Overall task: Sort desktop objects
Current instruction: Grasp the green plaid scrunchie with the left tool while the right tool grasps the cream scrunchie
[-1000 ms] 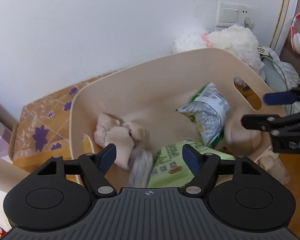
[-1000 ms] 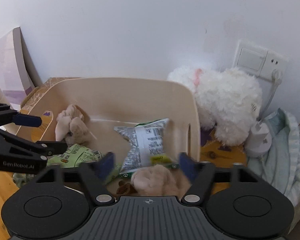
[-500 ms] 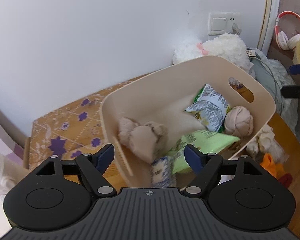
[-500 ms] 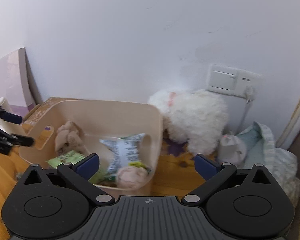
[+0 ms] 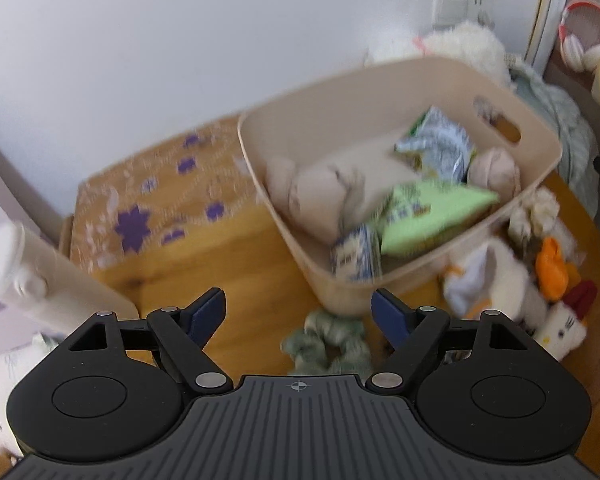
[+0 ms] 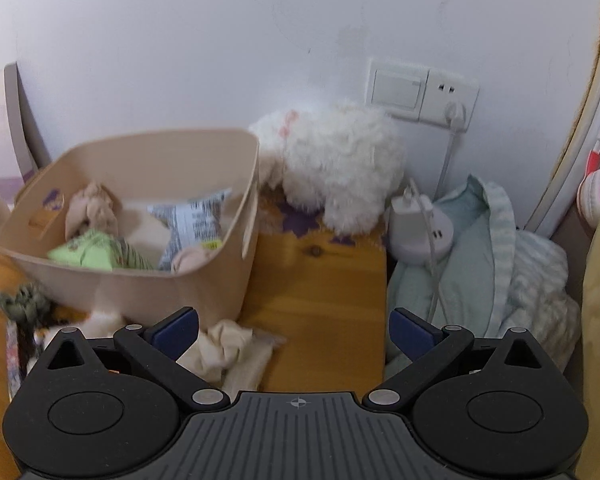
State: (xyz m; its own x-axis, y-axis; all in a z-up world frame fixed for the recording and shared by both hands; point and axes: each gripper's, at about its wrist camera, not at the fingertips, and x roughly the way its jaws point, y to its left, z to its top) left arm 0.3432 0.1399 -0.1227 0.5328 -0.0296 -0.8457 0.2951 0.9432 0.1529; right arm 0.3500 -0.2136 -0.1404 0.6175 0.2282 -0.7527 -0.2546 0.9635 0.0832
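Note:
A beige bin (image 5: 284, 216) stands on the wooden desk. In it lie a beige sock bundle (image 5: 320, 196), a green snack pack (image 5: 432, 216), a silver snack bag (image 5: 436, 148), a rolled beige sock (image 5: 494, 168) and a small blue-white packet (image 5: 356, 254). My left gripper (image 5: 299, 312) hovers in front of the bin, its jaws opening, nothing between them. A green scrunchie (image 5: 328, 344) lies just below it. My right gripper (image 6: 296, 326) is open and empty, to the right of the bin (image 6: 204, 292), above bare wood. A crumpled cream cloth (image 6: 228, 344) lies by its left finger.
Small plush toys (image 5: 500, 280) and an orange piece (image 5: 552, 264) crowd the bin's right side. A white bottle (image 5: 20, 268) and a patterned box (image 5: 156, 200) sit at the left. A fluffy white plush (image 6: 332, 172), a charger (image 6: 416, 232) and pale green fabric (image 6: 480, 248) fill the back right.
Both grippers have drawn back from the bin. The right jaws widened and the rolled beige sock once between them lies in the bin. The blurred packet by the left jaws landed inside.

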